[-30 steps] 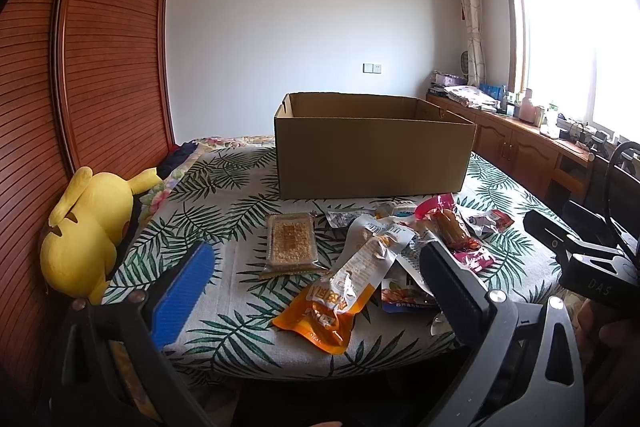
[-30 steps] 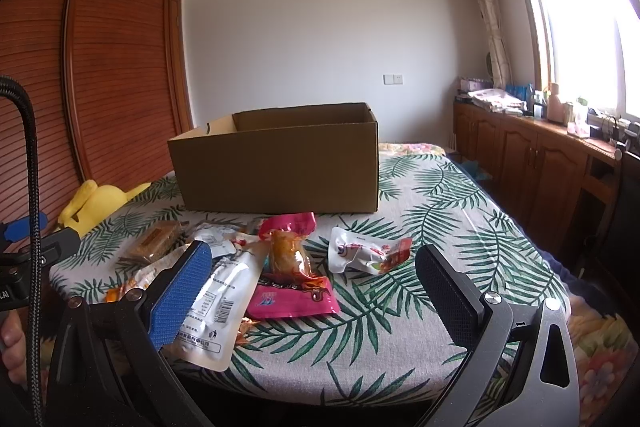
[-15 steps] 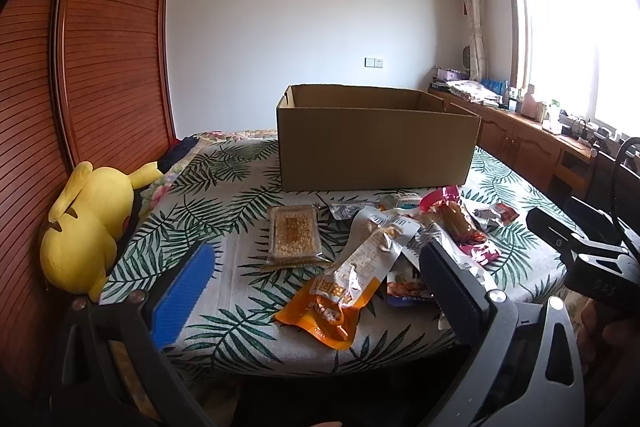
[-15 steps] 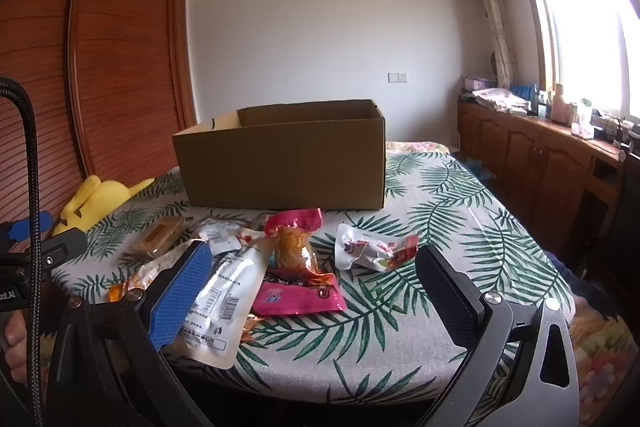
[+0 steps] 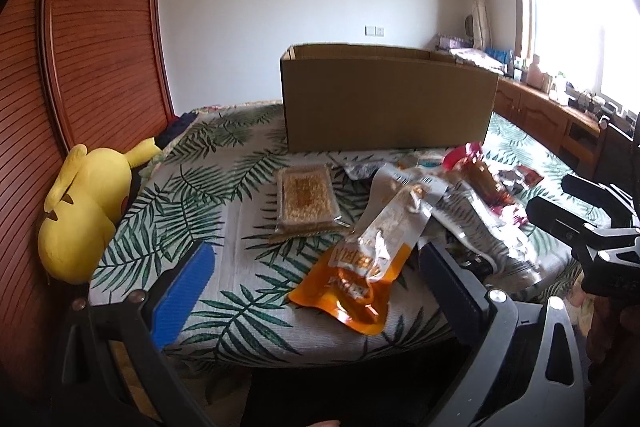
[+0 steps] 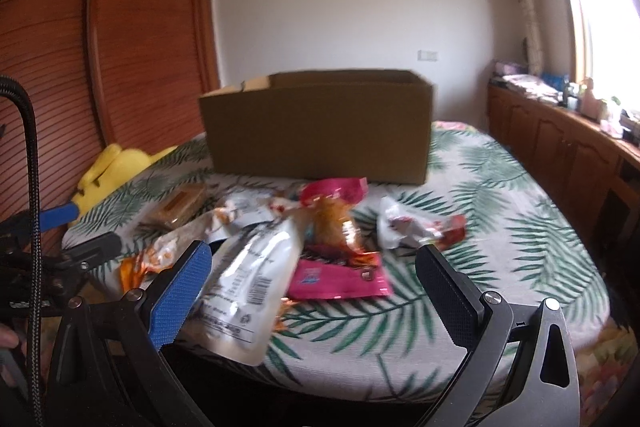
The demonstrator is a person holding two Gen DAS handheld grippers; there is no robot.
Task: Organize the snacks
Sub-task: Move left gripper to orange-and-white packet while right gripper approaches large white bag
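Left gripper: we see our left gripper [image 5: 316, 291] low at the near edge of the bed, its blue-padded finger and black finger spread wide, holding nothing.
Right gripper: our right gripper [image 6: 312, 283] is likewise spread wide and empty, poised over the near edge of the snack pile; this view is blurred.
Box: the open brown cardboard box [image 5: 388, 99] stands upright at 12 o'clock from the snacks, on the palm-leaf patterned bedspread [image 5: 192, 203]; we cannot see inside it.
Orange pouch: the orange-and-silver foil snack pouch [image 5: 364, 259] lies flat between our left gripper's fingers, nearest the bed edge.
Clear pack: the clear rectangular pack of golden-brown cake [image 5: 306, 199] lies at 11 o'clock from the orange pouch, just beside it.
White pouch: the white-and-silver pouch with a barcode [image 6: 248, 283] lies just beside our right gripper's blue finger.
Pink packet: the pink-and-orange snack packet [image 6: 336, 239] rests at 1 o'clock from the white pouch, overlapping it.
Small wrapper: the small white-and-red wrapper [image 6: 416, 227] lies at 3 o'clock from the pink packet, slightly apart.
Plush: the yellow plush toy [image 5: 80, 211] sits at 9 o'clock, off the bed's edge, against the wooden slatted wardrobe [image 5: 92, 27].
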